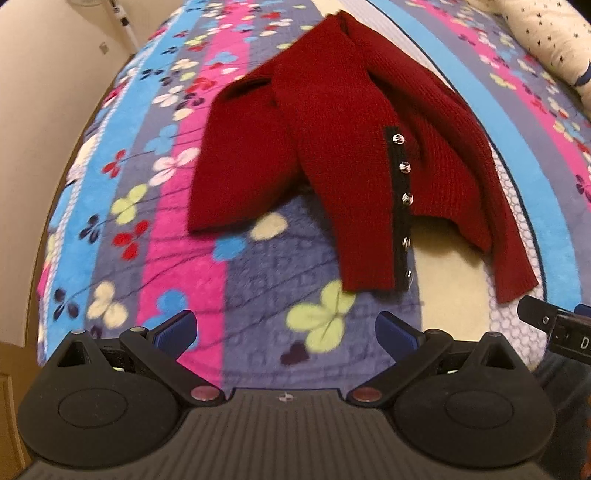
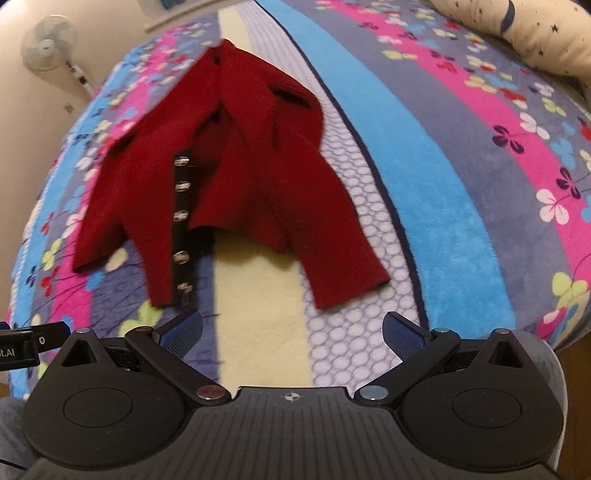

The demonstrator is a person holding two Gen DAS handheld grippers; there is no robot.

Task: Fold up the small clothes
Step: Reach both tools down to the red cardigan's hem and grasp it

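Note:
A small dark red knitted cardigan [image 1: 332, 147] lies loosely on a striped flower-print blanket, with a black button strip [image 1: 400, 206] bearing several silver buttons and a sleeve trailing to the right. It also shows in the right wrist view [image 2: 243, 177]. My left gripper [image 1: 286, 334] is open and empty, hovering near the bed's near edge, short of the cardigan's hem. My right gripper [image 2: 293, 332] is open and empty, just short of the sleeve cuff [image 2: 343, 284].
The blanket [image 1: 177, 240] covers a bed. A cream star-print pillow [image 2: 535, 33] lies at the far right. A standing fan [image 2: 48, 44] is by the wall at the far left. The other gripper shows at each view's edge [image 1: 554, 325].

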